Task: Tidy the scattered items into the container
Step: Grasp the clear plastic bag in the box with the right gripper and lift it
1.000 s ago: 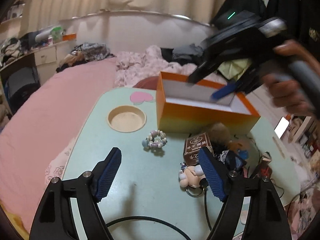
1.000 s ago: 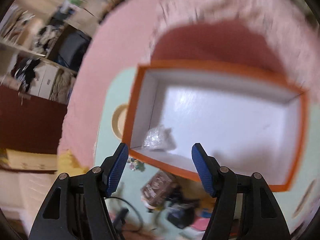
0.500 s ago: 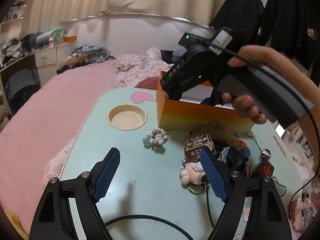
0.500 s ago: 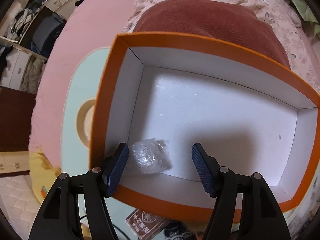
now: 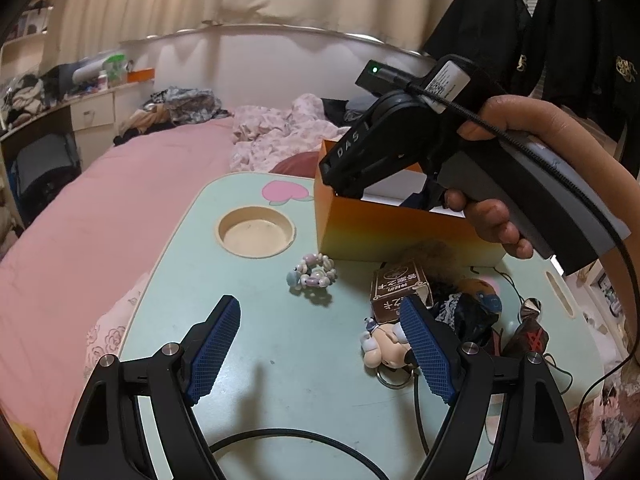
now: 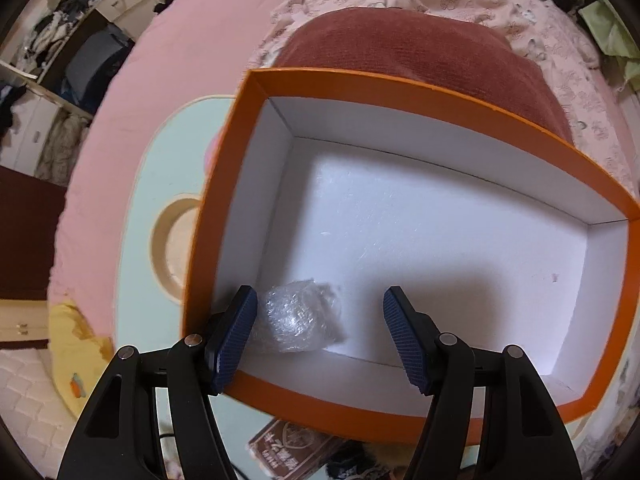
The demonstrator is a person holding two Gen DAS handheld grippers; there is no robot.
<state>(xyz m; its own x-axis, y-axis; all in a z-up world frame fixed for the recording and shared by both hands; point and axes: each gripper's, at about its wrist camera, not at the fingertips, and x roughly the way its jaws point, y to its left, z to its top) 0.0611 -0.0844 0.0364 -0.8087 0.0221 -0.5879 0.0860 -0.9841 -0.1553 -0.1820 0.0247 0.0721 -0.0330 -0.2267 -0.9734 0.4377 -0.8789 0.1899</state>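
- Left wrist view: a pale green table [image 5: 248, 320] stands on a bed with a pink sheet [image 5: 100, 216]; cream curtains hang behind, dark jackets [image 5: 500, 32] at the upper right, and a cluttered desk [image 5: 80, 100] at the left.
- The table has a round beige recess [image 5: 256, 233] and a pink heart mark [image 5: 286, 192] near its far edge.
- Scattered on the table: a pastel bead bracelet [image 5: 313, 272], a small brown packet [image 5: 398, 286] with printed characters, a plush keychain figure [image 5: 384, 346], dark lace-trimmed fabric [image 5: 464, 312], and a black cable [image 5: 280, 436] near the front.
- The orange box [image 5: 400, 236] stands at the far side of the table, just behind the packet; a dark red cushion [image 6: 420, 52] lies beyond it.
- Right wrist view: the box's white inside holds one crumpled clear plastic bundle [image 6: 298, 320], lying in the near left corner.
- The left gripper [image 5: 320, 344] hovers over bare table with its jaws wide apart and nothing between them.
- The right gripper [image 6: 318, 332], held in a hand [image 5: 516, 184], points steeply down into the box, jaws parted; the bundle sits beside its left pad, and I cannot tell whether they touch; the other pad is clear of it.
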